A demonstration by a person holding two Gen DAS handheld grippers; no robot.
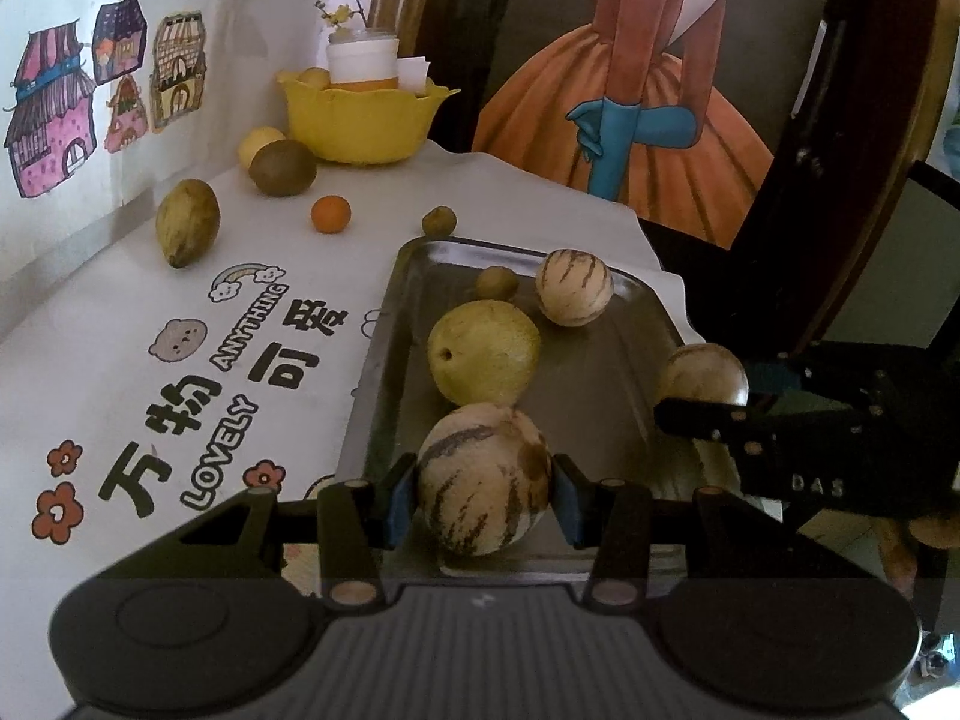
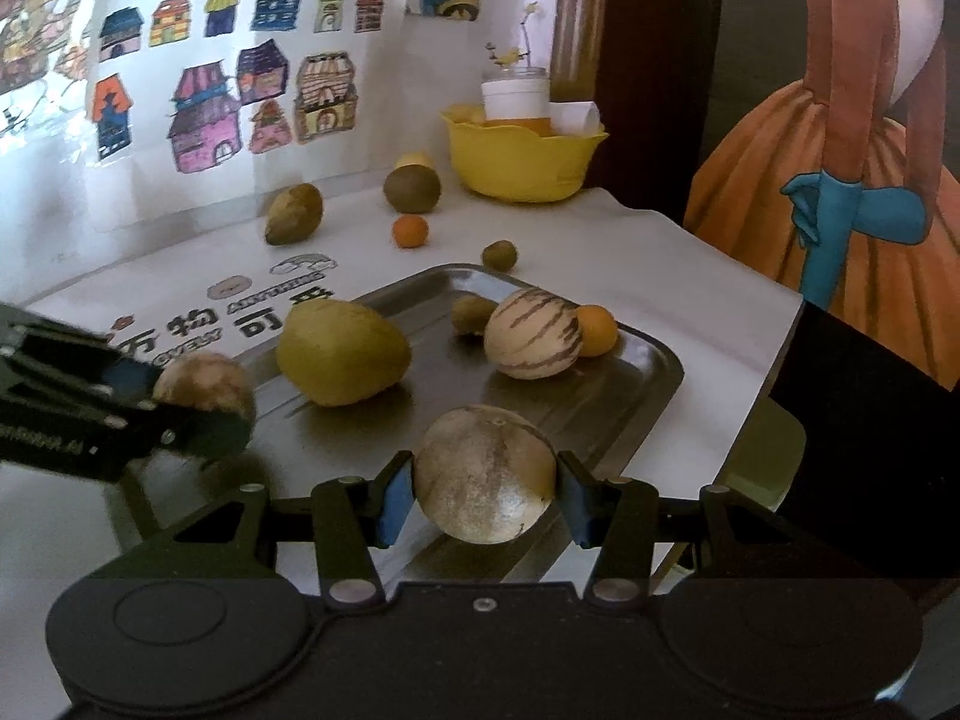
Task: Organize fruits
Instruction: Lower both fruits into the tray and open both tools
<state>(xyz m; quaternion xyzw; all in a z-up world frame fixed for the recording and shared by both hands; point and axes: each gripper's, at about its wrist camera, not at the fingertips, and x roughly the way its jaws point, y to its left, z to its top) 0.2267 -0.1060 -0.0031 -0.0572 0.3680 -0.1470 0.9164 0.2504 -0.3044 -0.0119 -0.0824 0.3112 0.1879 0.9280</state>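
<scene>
My left gripper [image 1: 483,492] is shut on a striped melon [image 1: 480,468], held over the near end of the metal tray [image 1: 606,372]. My right gripper [image 2: 483,489] is shut on a pale round melon [image 2: 483,471] over the tray's near edge [image 2: 636,384]; the same melon [image 1: 702,381] shows at the right of the left wrist view. In the tray lie a yellow-green pear [image 1: 483,351], another striped melon [image 1: 573,285], a small green fruit [image 1: 497,282] and an orange [image 2: 596,330]. Whether either held melon touches the tray I cannot tell.
On the white printed cloth beyond the tray lie a small orange [image 1: 330,214], a small green fruit [image 1: 438,220], an oval green-brown fruit [image 1: 187,221], a brown round fruit [image 1: 282,167] and a lemon [image 1: 259,144]. A yellow bowl [image 1: 360,126] stands at the back. The table ends just right of the tray.
</scene>
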